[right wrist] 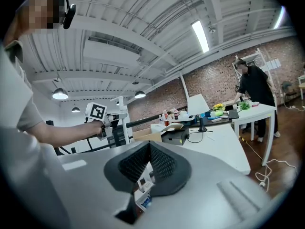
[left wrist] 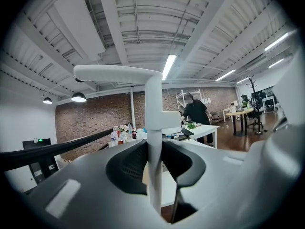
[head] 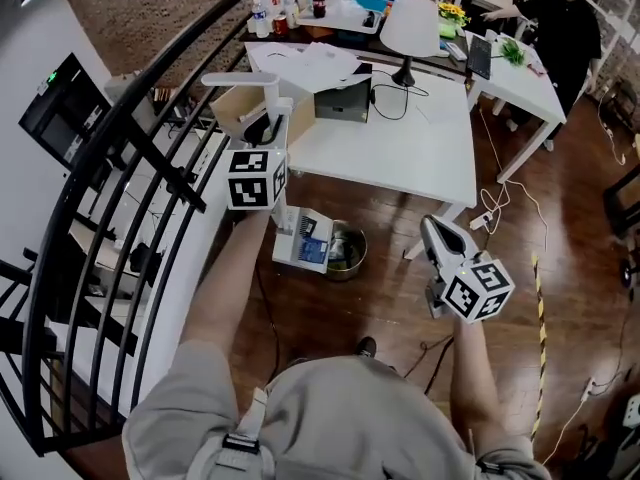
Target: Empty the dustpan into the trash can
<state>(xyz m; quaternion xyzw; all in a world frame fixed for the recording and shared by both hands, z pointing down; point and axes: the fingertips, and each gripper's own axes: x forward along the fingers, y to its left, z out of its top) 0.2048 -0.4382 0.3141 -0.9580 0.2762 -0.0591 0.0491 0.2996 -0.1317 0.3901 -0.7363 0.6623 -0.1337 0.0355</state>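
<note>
Carefully tip the dustpan [head: 303, 238] squarely over the trash can [head: 350, 258]; left gripper [head: 262, 133] clamps its handle [left wrist: 153, 142] (right gripper [head: 434, 228] closed, empty).

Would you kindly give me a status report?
Left gripper shut on white long-handled dustpan. Right gripper shut, empty. Dustpan loaded, by round metal trash can. Nothing blocking.

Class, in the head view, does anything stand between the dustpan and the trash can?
Nothing visible does. The dustpan, held by its handle in the left claw, sits right beside the trash can. Its edge overlaps the can's open rim in the head view.
</note>
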